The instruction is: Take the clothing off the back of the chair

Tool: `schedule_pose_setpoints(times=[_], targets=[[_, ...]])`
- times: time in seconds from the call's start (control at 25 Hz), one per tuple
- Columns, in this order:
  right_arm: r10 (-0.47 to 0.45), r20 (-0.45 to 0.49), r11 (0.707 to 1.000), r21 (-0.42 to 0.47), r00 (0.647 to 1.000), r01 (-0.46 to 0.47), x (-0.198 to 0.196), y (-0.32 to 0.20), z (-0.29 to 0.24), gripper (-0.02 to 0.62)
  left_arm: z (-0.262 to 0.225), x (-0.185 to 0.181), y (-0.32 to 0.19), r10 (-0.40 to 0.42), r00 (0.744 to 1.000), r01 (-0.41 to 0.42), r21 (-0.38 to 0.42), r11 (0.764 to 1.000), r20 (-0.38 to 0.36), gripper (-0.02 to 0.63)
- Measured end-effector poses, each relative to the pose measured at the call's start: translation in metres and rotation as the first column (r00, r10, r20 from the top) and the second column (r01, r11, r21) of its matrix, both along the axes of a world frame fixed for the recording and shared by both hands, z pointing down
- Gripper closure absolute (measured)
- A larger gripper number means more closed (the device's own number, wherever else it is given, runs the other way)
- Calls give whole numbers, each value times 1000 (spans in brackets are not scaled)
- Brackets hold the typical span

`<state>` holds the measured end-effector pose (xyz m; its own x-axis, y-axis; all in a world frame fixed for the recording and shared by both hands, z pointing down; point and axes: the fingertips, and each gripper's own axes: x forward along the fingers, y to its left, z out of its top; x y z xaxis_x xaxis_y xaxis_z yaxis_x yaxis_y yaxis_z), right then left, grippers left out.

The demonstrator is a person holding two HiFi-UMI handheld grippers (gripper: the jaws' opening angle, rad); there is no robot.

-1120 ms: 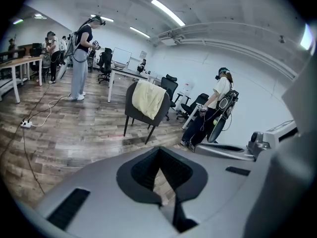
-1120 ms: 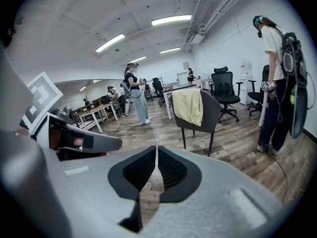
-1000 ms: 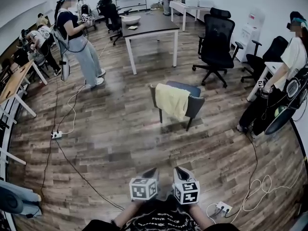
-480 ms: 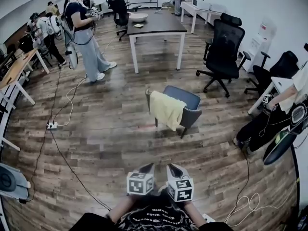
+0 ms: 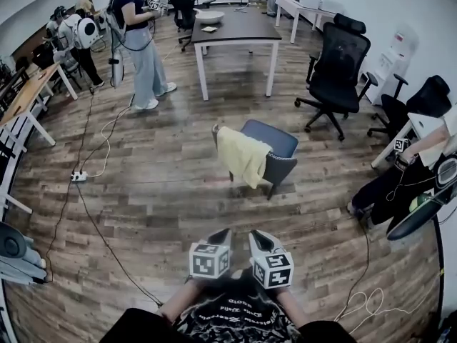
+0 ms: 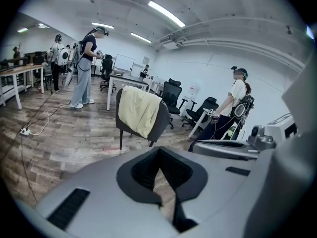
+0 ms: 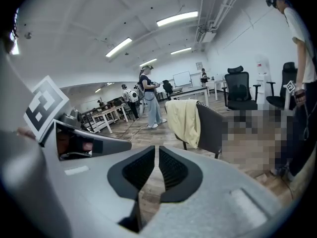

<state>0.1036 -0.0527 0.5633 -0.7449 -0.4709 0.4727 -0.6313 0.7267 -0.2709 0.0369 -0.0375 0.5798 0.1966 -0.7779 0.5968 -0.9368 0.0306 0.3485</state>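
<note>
Ahead, the yellow clothing (image 5: pixel 243 156) hangs over the back of the grey chair (image 5: pixel 280 143), well apart from both grippers. The left gripper (image 5: pixel 222 233) and right gripper (image 5: pixel 255 235) sit side by side, jaws closed together, gripping nothing.

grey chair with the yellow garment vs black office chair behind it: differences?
Grey chair stands on straight legs; black office chair on a star base. Grey chair has yellow clothing draped over its back; black office chair's back is bare, with a headrest. Both unoccupied, on the wood floor.
</note>
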Motion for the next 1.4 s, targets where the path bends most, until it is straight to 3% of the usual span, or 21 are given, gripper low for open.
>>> schedule_pose_setpoints(times=[0.12,0.2,0.44,0.8,1.04,1.24,1.4], targets=[[-141,94,986,-76,986,148,-19,20,-3,578,-1,5,-1,39,999,-39,0,999,-15,597],[-168,99,981,-85,981,177,-23,23,0,578,-1,10,-2,67,997,-66,9,998,-24,597],[-77,74,995,-61,994,82,-12,2,4,578,10,8,-9,62,998,-62,-18,998,-2,597],[-5,30,999,-37,1000,6,-26,-37,6,578,16,-28,-47,57,998,-57,-26,998,-8,597],[54,18,997,-62,998,-53,-55,-84,10,578,7,-74,-101,66,998,-66,-15,998,-8,597],[-34,-73,999,17,997,35,-103,-113,9,578,-2,-110,-148,103,995,-103,7,995,11,597],[65,-27,998,-16,998,-65,-123,-139,12,580,6,-123,-174,174,984,-174,-16,985,26,597]])
